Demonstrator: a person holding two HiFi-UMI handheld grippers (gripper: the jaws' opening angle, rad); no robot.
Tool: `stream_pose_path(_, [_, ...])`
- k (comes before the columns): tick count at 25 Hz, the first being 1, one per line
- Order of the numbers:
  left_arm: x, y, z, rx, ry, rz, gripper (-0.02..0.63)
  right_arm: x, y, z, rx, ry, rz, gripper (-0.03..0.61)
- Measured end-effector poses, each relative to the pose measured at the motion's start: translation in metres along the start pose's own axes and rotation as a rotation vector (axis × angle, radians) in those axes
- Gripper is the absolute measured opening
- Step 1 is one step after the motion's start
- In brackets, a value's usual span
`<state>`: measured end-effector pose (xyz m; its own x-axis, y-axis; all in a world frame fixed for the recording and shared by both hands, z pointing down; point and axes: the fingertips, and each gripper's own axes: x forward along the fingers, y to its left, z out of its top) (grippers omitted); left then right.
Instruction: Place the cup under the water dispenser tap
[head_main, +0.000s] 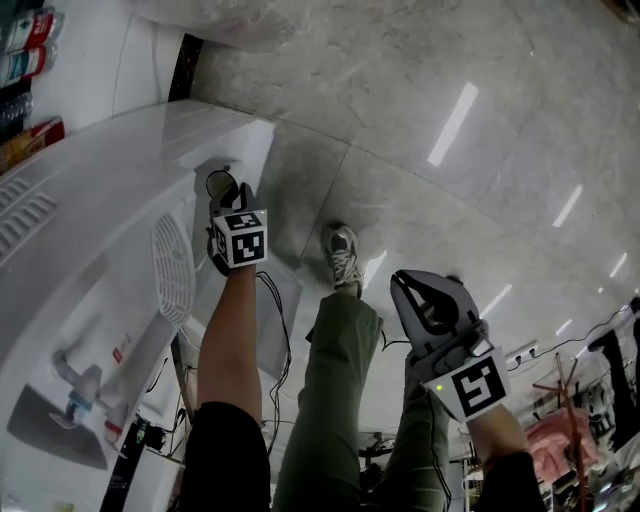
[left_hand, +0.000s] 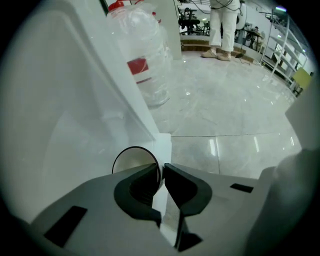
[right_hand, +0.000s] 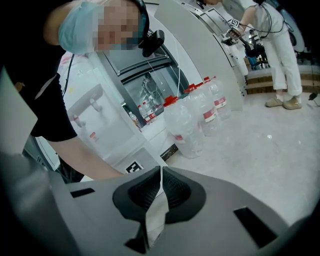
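A white water dispenser (head_main: 90, 250) fills the left of the head view, its taps (head_main: 78, 388) low on the front above a grey drip tray (head_main: 45, 432). The cup (head_main: 220, 184) is at the dispenser's top corner; the left gripper view shows its dark round rim (left_hand: 131, 151). My left gripper (head_main: 226, 200) points steeply down, and its jaws (left_hand: 161, 173) are shut on the cup's right wall. My right gripper (head_main: 405, 284) hangs over the floor, apart from the dispenser. Its jaws (right_hand: 160, 174) are shut, nothing between them.
Large clear water bottles (left_hand: 142, 55) with red caps stand on the pale tiled floor beside the dispenser, also in the right gripper view (right_hand: 192, 122). My leg and shoe (head_main: 343, 255) are between the grippers. Another person in white (left_hand: 222, 25) stands far off. Cables hang below the dispenser.
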<state>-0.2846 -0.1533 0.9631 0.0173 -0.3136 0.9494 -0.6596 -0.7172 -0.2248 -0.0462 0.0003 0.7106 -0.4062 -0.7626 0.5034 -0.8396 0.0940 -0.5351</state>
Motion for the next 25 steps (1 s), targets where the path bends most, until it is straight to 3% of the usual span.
stream_pose_path(7, [-0.074,-0.058,0.019,0.037,-0.070,-0.059,0.060,-0.057,0.022,0.038,-0.044,-0.047,0.032,0.044])
stream_pose_path(14, [-0.164,-0.100,0.028,0.012,-0.090,-0.061,0.060,-0.139,0.039,0.069,-0.077,-0.077,0.049,0.044])
stream_pose_path(25, [-0.318,-0.117,0.041,-0.195,-0.087,0.010,0.060,-0.254,0.086,0.111,-0.149,-0.087,0.109,0.044])
